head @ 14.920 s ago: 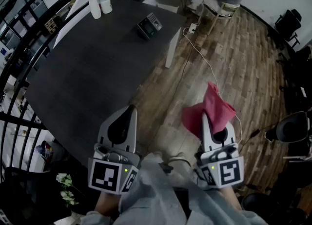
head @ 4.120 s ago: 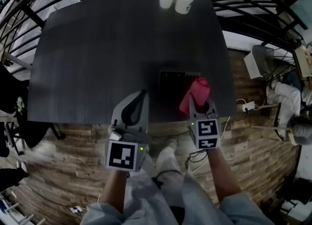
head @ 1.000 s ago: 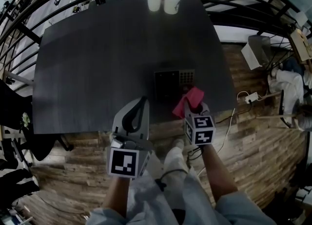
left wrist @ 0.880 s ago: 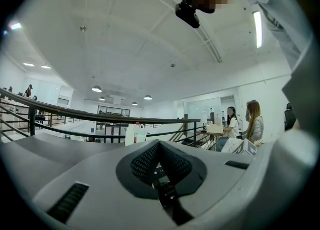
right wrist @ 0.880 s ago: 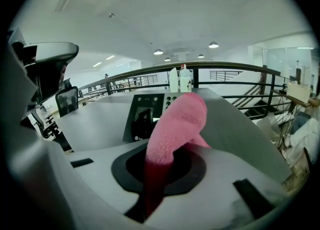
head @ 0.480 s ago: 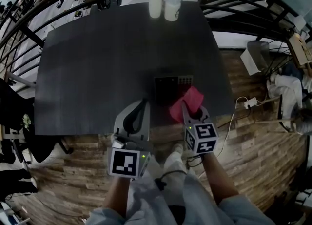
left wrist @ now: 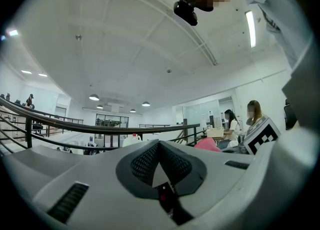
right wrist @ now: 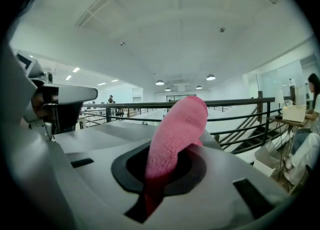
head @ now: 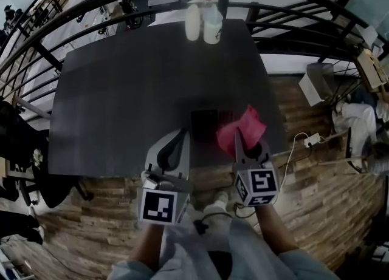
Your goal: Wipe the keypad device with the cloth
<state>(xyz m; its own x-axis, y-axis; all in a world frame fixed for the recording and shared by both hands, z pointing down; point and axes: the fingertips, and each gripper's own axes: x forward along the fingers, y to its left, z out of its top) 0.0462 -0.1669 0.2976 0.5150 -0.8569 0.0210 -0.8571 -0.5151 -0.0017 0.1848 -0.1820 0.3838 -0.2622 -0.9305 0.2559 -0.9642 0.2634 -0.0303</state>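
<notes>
- Head view: The keypad device (head: 204,124) lies on the dark desk (head: 121,90), close to the desk's near edge. Its right part is hidden under the pink cloth (head: 246,128). The right hand-held gripper (head: 249,148) is just near and right of the device, with the cloth bunched over the device's right side. I cannot tell whether the fabric presses on the keys or only hangs above them. The left hand-held gripper (head: 176,148) hovers just left of the device and clear of it. Two white bottles (head: 203,23) stand well beyond the device, at the desk's far edge.
- Left gripper view: The left hand-held gripper (left wrist: 159,146) has its jaws pressed together with nothing between them. It points up toward the ceiling, so the device is out of sight.
- Right gripper view: The right hand-held gripper (right wrist: 165,166) pinches the pink cloth (right wrist: 175,129) by a fold low in the jaws. The rest of the cloth rises past the tips as a thick soft roll. The device is not in this view either.
- Handling: The cloth looks light, limp and plush, so it should drape and smear rather than push. Gripping it nearer the bunch would give a firmer wiping pad. The device looks rigid and probably light, so it may skid on the smooth desk. The left hand-held gripper could steady it by its left casing edge, away from keys and screen, which likely need only gentle pressure.
</notes>
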